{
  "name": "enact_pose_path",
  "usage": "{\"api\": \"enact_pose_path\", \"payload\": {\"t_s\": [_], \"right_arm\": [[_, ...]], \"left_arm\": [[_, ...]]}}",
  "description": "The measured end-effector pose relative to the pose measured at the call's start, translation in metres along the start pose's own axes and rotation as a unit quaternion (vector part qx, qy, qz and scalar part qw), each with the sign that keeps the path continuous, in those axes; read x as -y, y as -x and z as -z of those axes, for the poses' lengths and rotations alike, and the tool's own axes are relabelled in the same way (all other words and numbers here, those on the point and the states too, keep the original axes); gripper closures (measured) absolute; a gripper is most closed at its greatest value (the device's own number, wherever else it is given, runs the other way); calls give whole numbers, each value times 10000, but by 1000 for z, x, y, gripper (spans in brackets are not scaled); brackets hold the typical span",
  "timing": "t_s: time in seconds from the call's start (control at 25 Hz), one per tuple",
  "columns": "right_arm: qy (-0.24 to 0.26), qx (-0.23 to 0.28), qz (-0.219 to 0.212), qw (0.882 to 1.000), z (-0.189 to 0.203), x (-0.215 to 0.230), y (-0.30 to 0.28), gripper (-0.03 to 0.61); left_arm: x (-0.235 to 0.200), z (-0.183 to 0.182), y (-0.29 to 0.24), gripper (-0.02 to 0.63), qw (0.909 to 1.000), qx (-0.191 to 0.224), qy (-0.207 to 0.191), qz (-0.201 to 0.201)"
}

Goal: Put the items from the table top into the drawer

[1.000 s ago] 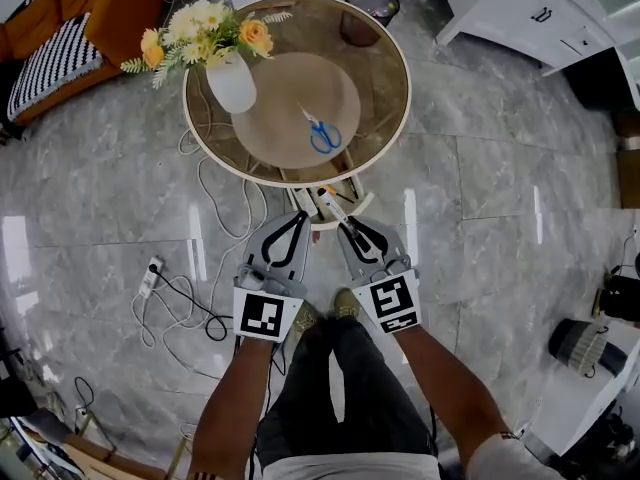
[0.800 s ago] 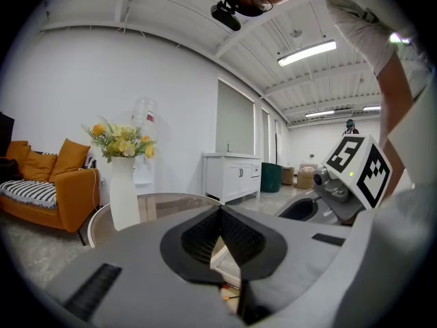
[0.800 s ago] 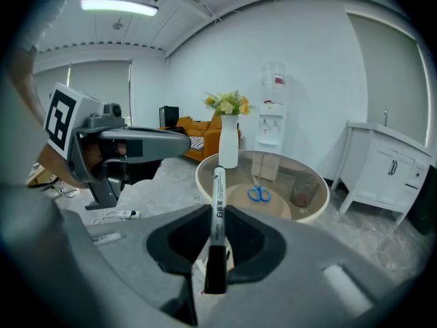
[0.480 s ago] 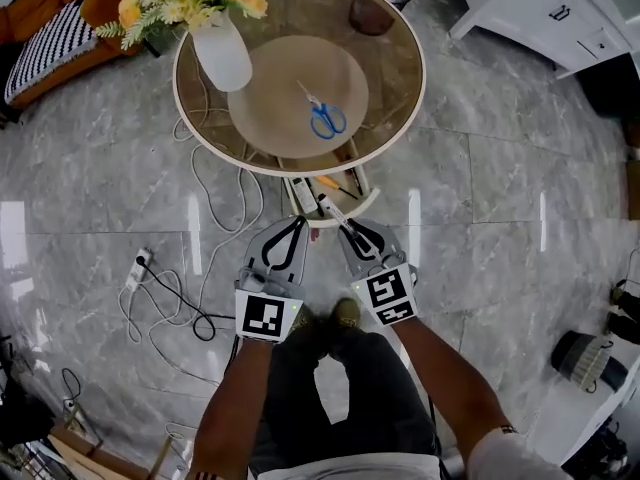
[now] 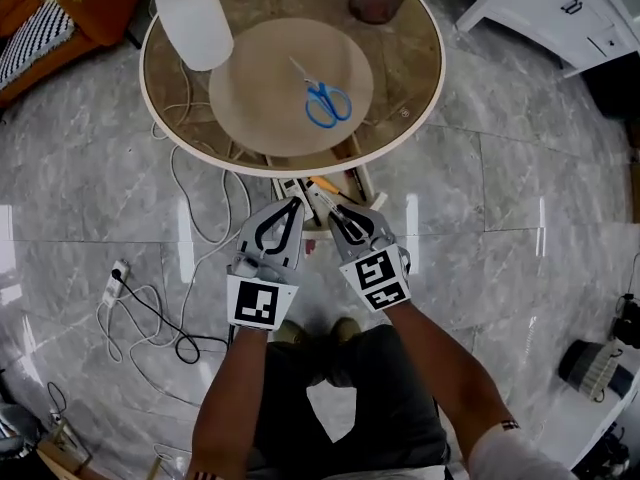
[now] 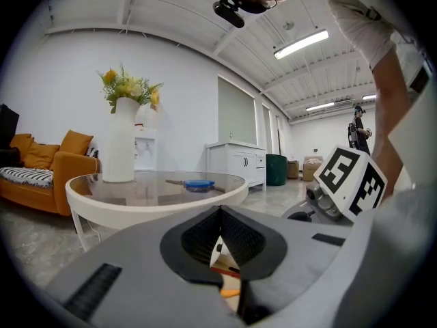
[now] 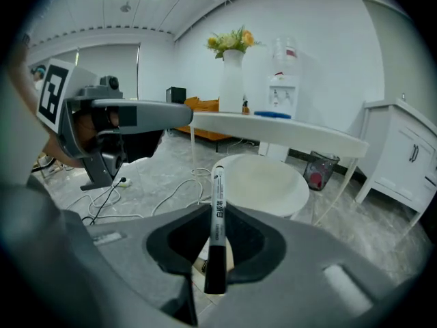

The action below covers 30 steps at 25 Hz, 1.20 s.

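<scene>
Nearest the person, both grippers are held out side by side over the grey stone floor, tips pointing away toward the table. The left gripper has its jaws pressed together with nothing between them. The right gripper is clenched on a marker, white-bodied with a black cap. The marker stands up between the pads, with its far end poking out past the jaw tips.

Just beyond the tips, the drawer is pulled open toward the person from under the near edge of the round glass table. A few slim things already lie in it, one of them orange. The marker looks to be at or just over the near end of the drawer. I cannot tell whether it is properly above the opening.

Farther on, a pair of blue-handled scissors lies on the table top near its middle. A white vase stands at the far left.

The step in hand looks like delivering the marker to the drawer. The next move calls for bringing the right gripper's tips squarely over the opening and low enough that the marker will not bounce out. Then the jaws need to be let go so it drops among the other things. The scissors would remain to be fetched.
</scene>
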State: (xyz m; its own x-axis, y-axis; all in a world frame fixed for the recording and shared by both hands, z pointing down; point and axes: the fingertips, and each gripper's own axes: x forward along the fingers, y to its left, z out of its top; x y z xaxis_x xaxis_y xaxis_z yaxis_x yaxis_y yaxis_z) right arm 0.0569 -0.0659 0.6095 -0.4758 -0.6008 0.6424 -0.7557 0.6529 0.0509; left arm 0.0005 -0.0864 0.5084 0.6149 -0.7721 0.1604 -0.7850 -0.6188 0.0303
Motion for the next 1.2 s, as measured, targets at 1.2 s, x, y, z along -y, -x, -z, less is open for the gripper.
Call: {"api": "enact_pose_path", "payload": {"t_s": [1.2], "right_arm": [[633, -1811, -374, 9807, 120, 19, -167, 509]], "left_arm": [[-56, 117, -71, 614, 9974, 689, -52, -184]]}}
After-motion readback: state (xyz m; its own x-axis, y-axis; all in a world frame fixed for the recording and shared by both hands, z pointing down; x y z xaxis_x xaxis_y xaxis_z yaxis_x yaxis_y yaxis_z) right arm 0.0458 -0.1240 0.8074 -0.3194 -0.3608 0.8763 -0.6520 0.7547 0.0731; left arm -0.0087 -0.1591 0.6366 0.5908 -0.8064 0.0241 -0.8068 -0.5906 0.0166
